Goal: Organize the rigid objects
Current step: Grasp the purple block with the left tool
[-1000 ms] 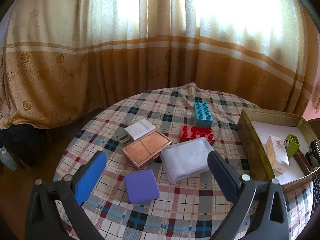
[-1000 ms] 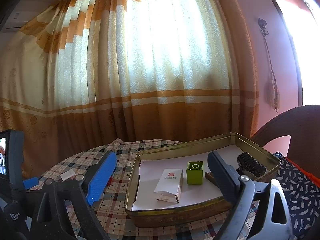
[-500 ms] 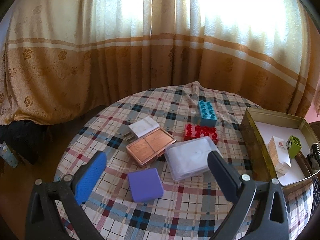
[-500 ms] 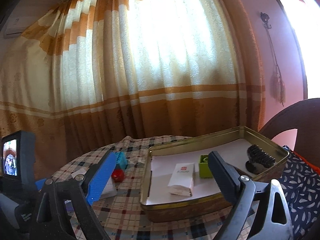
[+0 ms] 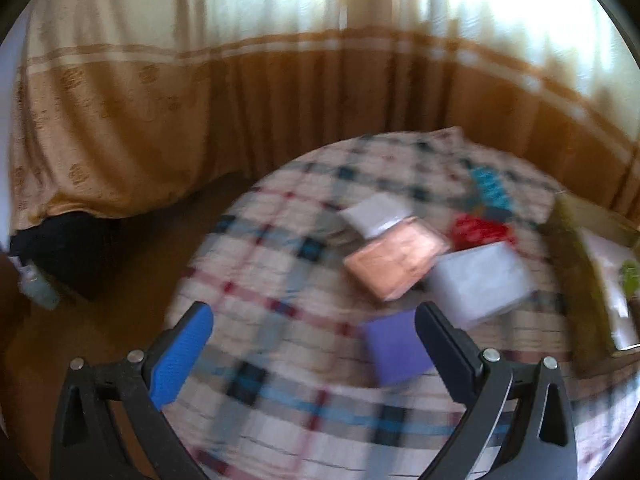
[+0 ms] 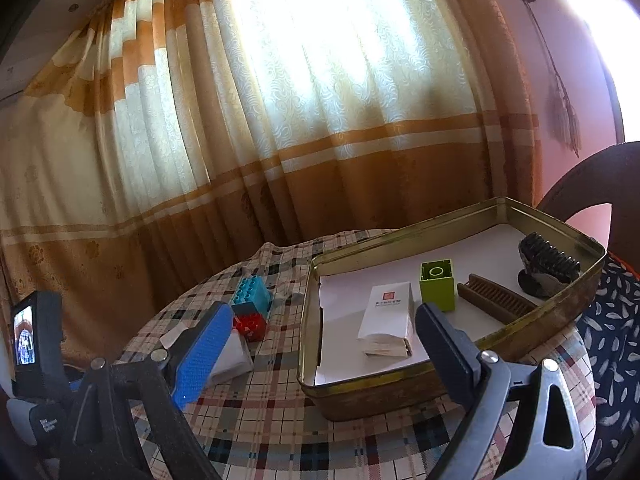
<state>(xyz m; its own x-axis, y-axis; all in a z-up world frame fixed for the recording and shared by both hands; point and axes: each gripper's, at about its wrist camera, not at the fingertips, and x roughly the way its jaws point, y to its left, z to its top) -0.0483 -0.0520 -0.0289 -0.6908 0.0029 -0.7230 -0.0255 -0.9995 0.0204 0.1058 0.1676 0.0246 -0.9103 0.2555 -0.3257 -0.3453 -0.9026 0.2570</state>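
**Q:** What do your two tools hold right now?

**A:** Nothing. Your left hand-held gripper [image 5: 314,330] is spread wide above the bench [image 5: 280,400], which wears a plaid cloth. Your right hand-held gripper [image 6: 324,330] is equally wide, aimed at the gold tin tray [image 6: 400,396].

**Q:** Where are the loose pieces?

**A:** On the cloth, bunched together: a purple block [image 5: 394,350] just beside your left tool's dark finger, a copper-coloured case [image 5: 396,262], a pale translucent box [image 5: 480,284], a white box [image 5: 376,214], a red brick [image 6: 250,324] and a teal brick [image 6: 252,294]. Already in the tray are a white carton [image 6: 386,316], a green block [image 6: 438,284], a wooden comb [image 6: 496,300] and a dark brush [image 6: 548,260].

**Q:** What could go wrong?

**A:** The left view is smeared with motion, so you could misjudge the reach and shove the purple block instead of straddling it. The pieces lie close; a wide finger may knock the pale box or the case. The loose cloth could also bunch and drag things.
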